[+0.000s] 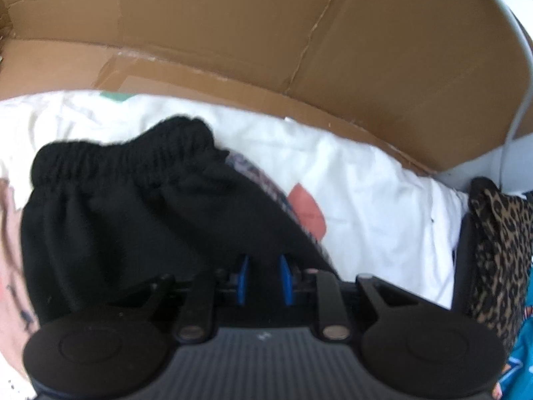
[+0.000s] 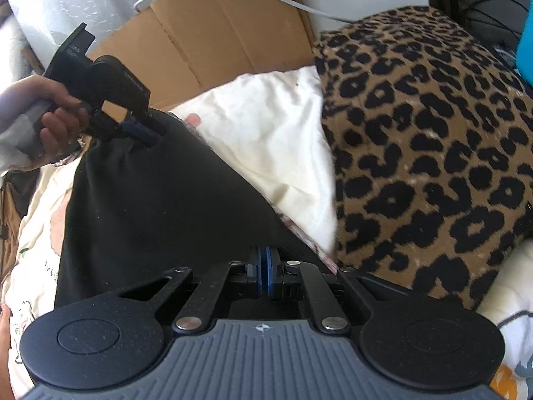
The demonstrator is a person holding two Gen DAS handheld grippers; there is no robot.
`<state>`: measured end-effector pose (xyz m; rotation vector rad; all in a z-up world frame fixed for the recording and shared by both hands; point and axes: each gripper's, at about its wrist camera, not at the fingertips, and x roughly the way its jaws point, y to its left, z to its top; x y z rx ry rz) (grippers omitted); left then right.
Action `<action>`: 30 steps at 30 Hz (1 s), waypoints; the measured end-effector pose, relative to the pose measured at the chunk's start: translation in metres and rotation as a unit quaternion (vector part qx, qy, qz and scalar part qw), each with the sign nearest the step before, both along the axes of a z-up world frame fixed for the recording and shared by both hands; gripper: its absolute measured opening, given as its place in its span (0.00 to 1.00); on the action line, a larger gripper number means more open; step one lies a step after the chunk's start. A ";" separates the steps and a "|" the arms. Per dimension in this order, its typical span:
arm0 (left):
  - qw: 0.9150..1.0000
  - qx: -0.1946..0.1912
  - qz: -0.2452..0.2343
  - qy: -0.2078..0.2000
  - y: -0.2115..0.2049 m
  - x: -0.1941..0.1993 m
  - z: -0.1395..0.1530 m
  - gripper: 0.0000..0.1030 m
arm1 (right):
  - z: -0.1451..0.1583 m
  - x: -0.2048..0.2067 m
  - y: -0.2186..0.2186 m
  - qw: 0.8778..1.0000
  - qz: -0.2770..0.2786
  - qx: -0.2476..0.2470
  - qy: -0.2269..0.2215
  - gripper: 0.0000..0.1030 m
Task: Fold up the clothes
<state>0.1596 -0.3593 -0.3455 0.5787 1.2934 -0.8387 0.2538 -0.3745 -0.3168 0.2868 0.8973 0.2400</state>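
Black elastic-waisted garment (image 1: 140, 213) lies stretched over white bedding (image 1: 366, 180).

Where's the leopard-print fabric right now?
In the right wrist view the leopard-print fabric fills the right side, lying over the white sheet beside the black garment; the left wrist view shows it at the far right edge.
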 end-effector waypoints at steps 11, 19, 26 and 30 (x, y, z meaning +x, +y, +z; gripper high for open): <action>0.999 -0.019 -0.017 -0.024 -0.018 0.007 -0.014 0.20 | -0.004 -0.031 -0.028 0.999 -0.034 -0.026 0.004 0.05; 0.998 -0.027 -0.049 -0.019 -0.027 0.022 0.015 0.20 | 0.006 -0.042 -0.032 0.998 -0.063 -0.030 -0.010 0.04; 0.995 -0.028 -0.079 -0.058 -0.018 0.046 0.070 0.23 | 0.012 -0.049 -0.030 0.997 -0.057 -0.032 -0.027 0.20; 0.993 -0.024 -0.089 -0.069 -0.004 0.054 0.080 0.23 | 0.013 -0.053 -0.031 0.997 -0.059 -0.023 -0.033 0.20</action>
